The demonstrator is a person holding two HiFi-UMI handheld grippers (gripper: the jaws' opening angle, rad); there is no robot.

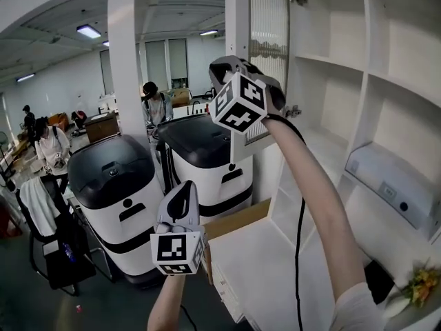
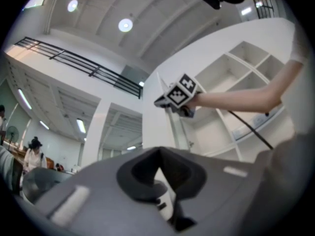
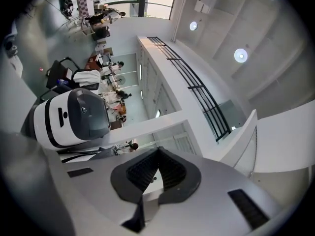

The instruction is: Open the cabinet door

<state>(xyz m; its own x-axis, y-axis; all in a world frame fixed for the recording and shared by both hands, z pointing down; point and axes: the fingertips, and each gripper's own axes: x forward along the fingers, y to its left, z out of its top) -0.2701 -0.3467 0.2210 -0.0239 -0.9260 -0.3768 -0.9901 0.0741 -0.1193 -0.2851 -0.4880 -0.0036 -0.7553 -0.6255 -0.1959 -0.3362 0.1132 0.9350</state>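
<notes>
Mostly done, apparently: cabinet (image 1: 372, 81) at right with shelves bared, ribbed door (image 1: 269, 19) swung wide at far centre. Right gripper (image 1: 234, 74) high beside the door, left gripper (image 1: 181, 197) near and low, jaws of both together, empty. Little left but drawing clear.

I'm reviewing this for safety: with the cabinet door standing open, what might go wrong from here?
The shut right gripper is close beside the open cabinet door; a careless swing might knock it. Its cable hangs by the shelves and might snag on an edge.
</notes>
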